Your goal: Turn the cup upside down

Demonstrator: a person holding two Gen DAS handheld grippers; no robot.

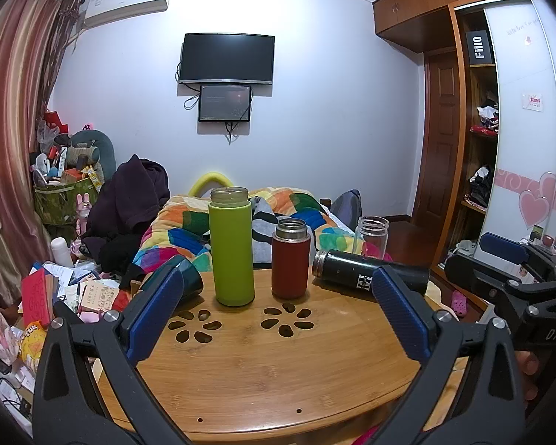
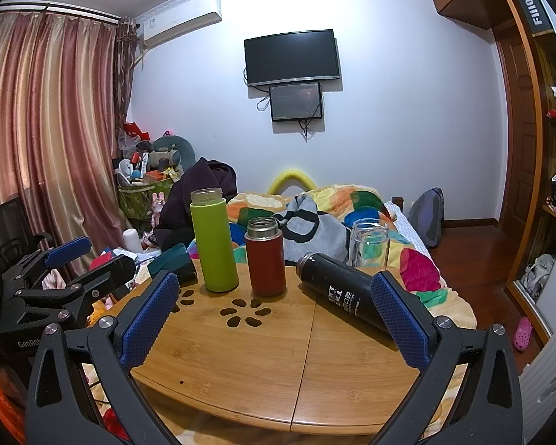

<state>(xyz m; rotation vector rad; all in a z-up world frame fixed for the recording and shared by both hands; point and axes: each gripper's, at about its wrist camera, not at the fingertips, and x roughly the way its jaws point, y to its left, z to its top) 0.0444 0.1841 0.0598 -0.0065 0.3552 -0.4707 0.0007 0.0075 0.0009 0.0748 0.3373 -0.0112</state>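
Left gripper (image 1: pixel 278 319) fingers spread wide, empty, above wooden table (image 1: pixel 278 371). Right gripper (image 2: pixel 278 319) likewise spread, empty. Green cup (image 1: pixel 231 248) upright, mouth up, at table's far side; red cup (image 1: pixel 291 259) upright beside it. Black bottle (image 2: pixel 337 293) lies on side. Clear glass jar (image 2: pixel 368 243) behind, possibly off table. Dark teal cup (image 2: pixel 172 261) at left edge, partly hidden.

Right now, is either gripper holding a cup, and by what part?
No. The left gripper and right gripper are both open and empty above the table; none of the cups is gripped.
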